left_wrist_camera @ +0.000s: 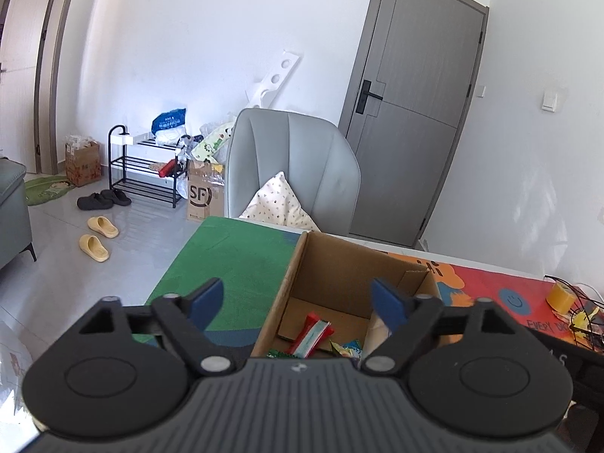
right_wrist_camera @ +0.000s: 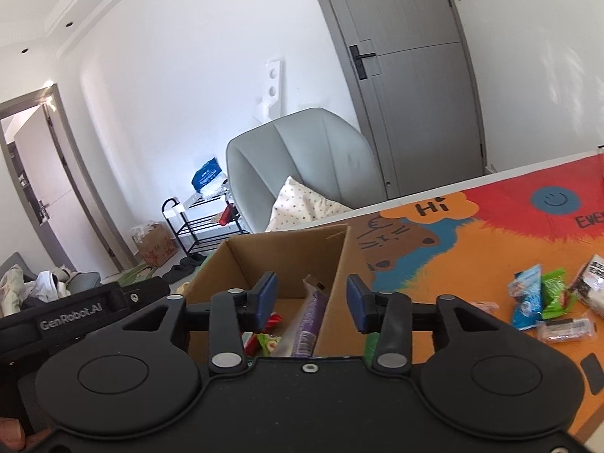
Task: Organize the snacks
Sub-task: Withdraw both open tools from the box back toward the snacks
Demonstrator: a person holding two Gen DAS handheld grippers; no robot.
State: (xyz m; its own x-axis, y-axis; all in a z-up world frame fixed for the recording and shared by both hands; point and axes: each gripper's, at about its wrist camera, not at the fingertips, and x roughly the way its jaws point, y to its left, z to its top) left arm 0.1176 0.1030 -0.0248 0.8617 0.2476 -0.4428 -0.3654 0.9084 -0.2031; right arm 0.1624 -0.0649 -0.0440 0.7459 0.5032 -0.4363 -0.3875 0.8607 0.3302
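Note:
An open cardboard box (left_wrist_camera: 332, 264) stands on the colourful mat, and my left gripper (left_wrist_camera: 298, 300) hovers over its near left side, jaws wide open with nothing between them. A red-and-white snack packet (left_wrist_camera: 311, 334) and other wrappers lie on the box floor. In the right wrist view my right gripper (right_wrist_camera: 312, 300) is above the same box (right_wrist_camera: 287, 253), open. A purple snack packet (right_wrist_camera: 309, 317) stands tilted in the gap between the blue pads, which do not press on it. Several loose snacks, among them a blue packet (right_wrist_camera: 526, 298) and a green one (right_wrist_camera: 555, 294), lie on the mat to the right.
A grey chair (left_wrist_camera: 298, 166) with a patterned pillow stands behind the table. A yellow tape roll (left_wrist_camera: 560, 294) and a wire basket (left_wrist_camera: 581, 321) sit on the mat's right. The table's left edge drops to a tiled floor. A fingertip (right_wrist_camera: 11, 438) shows at the lower left.

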